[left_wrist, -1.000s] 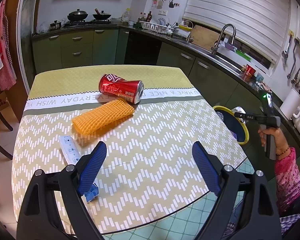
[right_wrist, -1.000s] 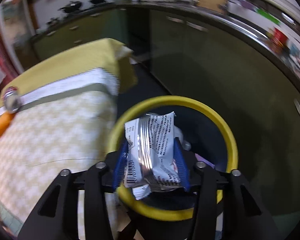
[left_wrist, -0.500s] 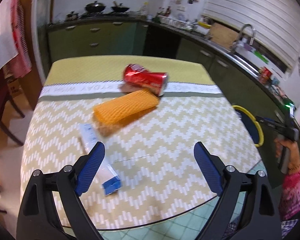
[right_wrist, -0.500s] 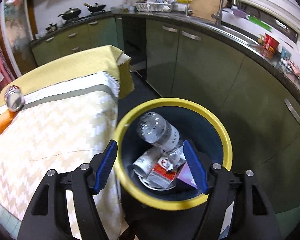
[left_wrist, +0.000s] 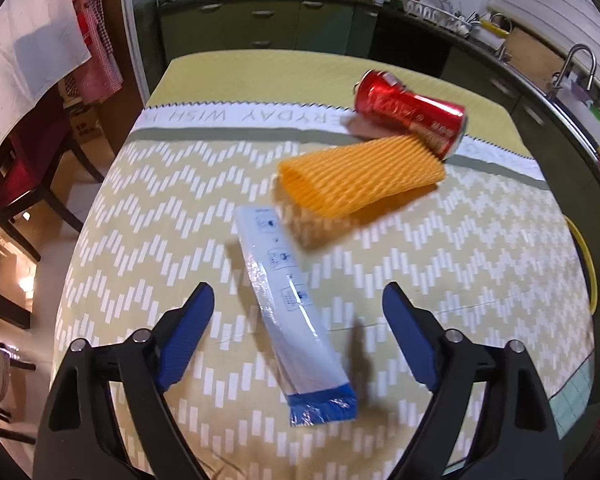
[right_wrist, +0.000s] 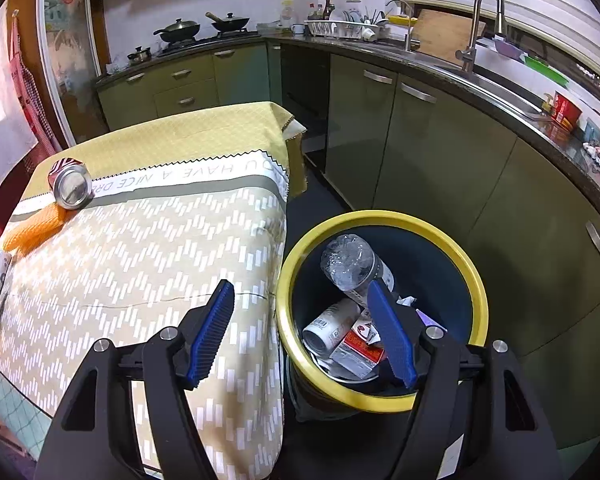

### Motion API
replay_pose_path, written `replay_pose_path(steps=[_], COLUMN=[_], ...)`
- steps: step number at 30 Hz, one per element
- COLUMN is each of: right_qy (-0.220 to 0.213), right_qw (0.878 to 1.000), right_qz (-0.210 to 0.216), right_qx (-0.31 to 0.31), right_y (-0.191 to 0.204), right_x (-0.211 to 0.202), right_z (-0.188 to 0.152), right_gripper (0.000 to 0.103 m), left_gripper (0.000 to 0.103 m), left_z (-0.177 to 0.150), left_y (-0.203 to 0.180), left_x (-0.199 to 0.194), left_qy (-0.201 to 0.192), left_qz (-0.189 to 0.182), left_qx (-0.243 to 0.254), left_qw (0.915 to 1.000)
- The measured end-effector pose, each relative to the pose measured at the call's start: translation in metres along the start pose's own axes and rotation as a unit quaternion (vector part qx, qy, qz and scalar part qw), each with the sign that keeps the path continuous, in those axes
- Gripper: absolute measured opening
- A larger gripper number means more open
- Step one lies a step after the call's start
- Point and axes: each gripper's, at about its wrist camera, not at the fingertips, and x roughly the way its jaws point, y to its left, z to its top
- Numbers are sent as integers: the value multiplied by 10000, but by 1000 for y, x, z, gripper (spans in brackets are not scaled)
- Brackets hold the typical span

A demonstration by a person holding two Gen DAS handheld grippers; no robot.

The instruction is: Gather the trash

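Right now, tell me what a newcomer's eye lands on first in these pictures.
The red soda can lying on its side at the table's far end, touching the orange foam net. Nearer, the white and blue wrapper lies between the open left hand-held gripper fingers. Beside the table, the yellow-rimmed bin holds trash.

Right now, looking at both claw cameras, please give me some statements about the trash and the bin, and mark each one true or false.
1. The left claw is open above the white and blue wrapper. True.
2. The red can stands upright. False: it lies on its side.
3. The orange foam net lies beside the can on the table. True.
4. The right claw grips a wrapper. False: it is open and holds nothing.
5. The yellow-rimmed bin has nothing in it. False: a plastic bottle and other trash lie inside.
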Motion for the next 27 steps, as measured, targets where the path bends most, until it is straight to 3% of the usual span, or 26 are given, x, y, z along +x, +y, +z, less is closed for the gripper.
replay_pose_path(steps=[7,11,20,27], right_qy=[70,86,58,27], right_qw=[9999,9999,9998,9998], right_qz=[69,87,157,182], right_qx=[-20,-44,-107,-126], right_y=[-1,-1,3,4], right_x=[10,11,8,4], right_z=[2,2,5,5], right_gripper=[69,69,69,69], left_gripper=[66,63,38,25], left_z=[0,0,2,1], left_y=[1,-1,-4,-6], left_x=[15,17,16,13], left_qy=[178,165,131,135], left_qz=[93,176,293,216], left_qx=[32,83,209,307], left_qw=[9998,9997,9993,9992])
